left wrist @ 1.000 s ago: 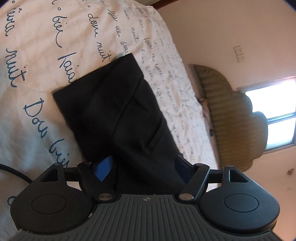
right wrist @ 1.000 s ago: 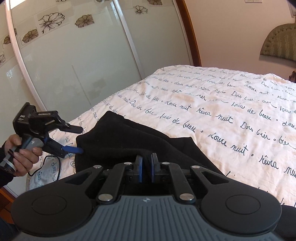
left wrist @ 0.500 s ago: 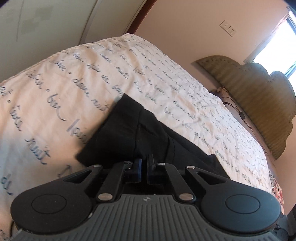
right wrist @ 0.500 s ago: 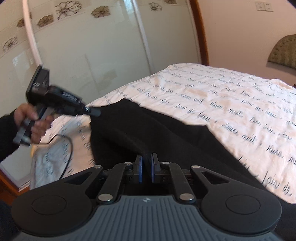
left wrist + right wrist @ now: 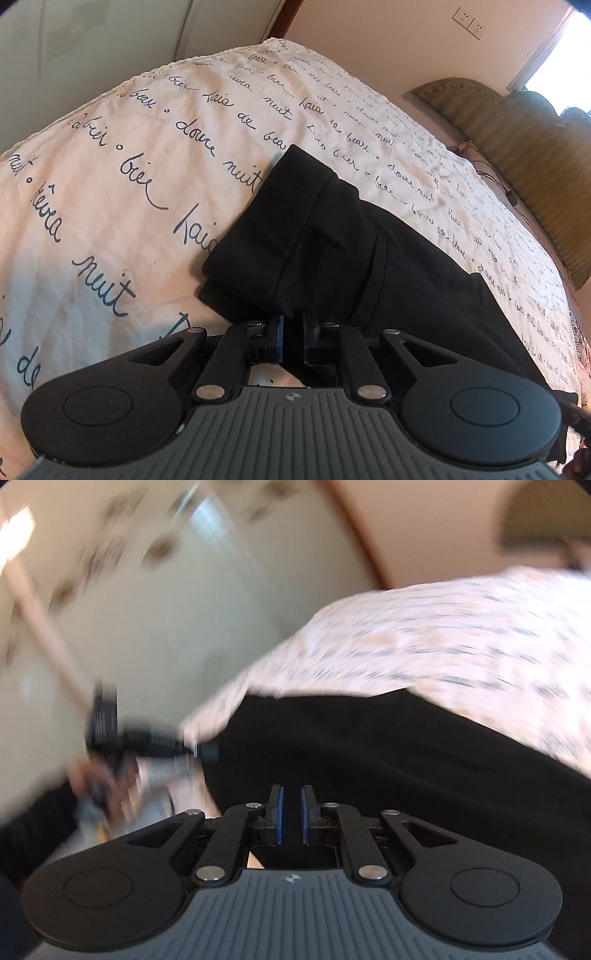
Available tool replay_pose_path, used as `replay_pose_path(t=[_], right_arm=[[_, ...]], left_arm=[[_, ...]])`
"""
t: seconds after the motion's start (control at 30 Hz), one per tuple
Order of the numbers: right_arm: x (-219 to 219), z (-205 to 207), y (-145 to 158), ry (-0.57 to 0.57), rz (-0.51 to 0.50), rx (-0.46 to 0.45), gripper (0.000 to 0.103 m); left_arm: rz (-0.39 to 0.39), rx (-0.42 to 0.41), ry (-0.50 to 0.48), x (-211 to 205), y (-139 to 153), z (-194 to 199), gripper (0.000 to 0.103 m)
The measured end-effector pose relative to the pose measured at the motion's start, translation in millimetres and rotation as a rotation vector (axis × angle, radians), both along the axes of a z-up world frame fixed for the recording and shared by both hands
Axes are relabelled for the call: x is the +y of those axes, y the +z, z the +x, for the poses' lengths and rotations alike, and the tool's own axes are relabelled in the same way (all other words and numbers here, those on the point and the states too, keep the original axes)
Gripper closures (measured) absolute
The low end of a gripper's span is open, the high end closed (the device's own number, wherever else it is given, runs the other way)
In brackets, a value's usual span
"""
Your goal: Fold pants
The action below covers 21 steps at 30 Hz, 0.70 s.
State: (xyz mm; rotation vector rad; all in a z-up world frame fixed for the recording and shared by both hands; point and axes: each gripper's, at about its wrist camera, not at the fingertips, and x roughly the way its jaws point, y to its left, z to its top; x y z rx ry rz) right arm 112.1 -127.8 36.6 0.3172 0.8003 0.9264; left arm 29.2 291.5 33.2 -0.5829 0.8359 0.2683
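Folding is looking partway done. The black pants point(image 5: 332, 251) are lying on the bed point(image 5: 110, 206), on a white cover printed with dark script, and the near end is already showing stacked layers, so at least one fold seems to be in. The left hand-held gripper point(image 5: 290, 338) is pinching dark cloth at the near edge of the pants, its blue-padded fingers point(image 5: 280, 338) drawn in narrow with fabric between them. The right hand-held gripper point(image 5: 290, 819) is likewise closed down narrow on black fabric, with only a thin dark strip showing between its pads. The right wrist view is badly smeared, so little beyond that can be read; the blurred shape at its left, touching the cloth edge, is the left hand-held gripper seen from the side.

Judging by both grips on the cloth, a further fold or a straightening is probably under way; smoothing and squaring the stack are likely what is left.

Pants are looking matte black and fairly thick. A slit pocket and a seam are showing on the top layer. The far corner is sitting square and flat; the near left edge is bulging where layers overlap. The remainder is trailing off toward the right, out of view.
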Motion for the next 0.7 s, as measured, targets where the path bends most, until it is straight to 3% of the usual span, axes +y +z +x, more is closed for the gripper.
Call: replay_pose_path(t=[0.1,0.23,0.33,0.4,0.57,0.63,0.7], right_arm=[[-51,-6,-7,-0.188,0.142,0.137,0.089],[-97,-26,-22,-0.340,0.221,0.286,0.083],[-108,-37,-35,-0.381,0.278,0.372,0.064],[-107,-36,-44,-0.394,0.297,0.424,0.032],[-99,-23,-52,-0.440,0.267,0.500,0.031],[-96,-20,-55,-0.453,0.278,0.541,0.031],[-90,-17,-58,-0.472,0.219,0.583,0.031]], left_arm=[[0.015,-0.008,-0.043,-7,4,1,0.080],[0.128,0.024,-0.192,-29,18,-11,0.076],[0.144,0.001,-0.277,-47,30,-22,0.076],[0.122,-0.032,-0.326,-62,38,-26,0.074],[0.079,-0.108,-0.396,-103,49,-28,0.054],[0.049,-0.124,-0.425,-118,49,-26,0.054],[0.023,-0.124,-0.462,-133,46,-23,0.053]])
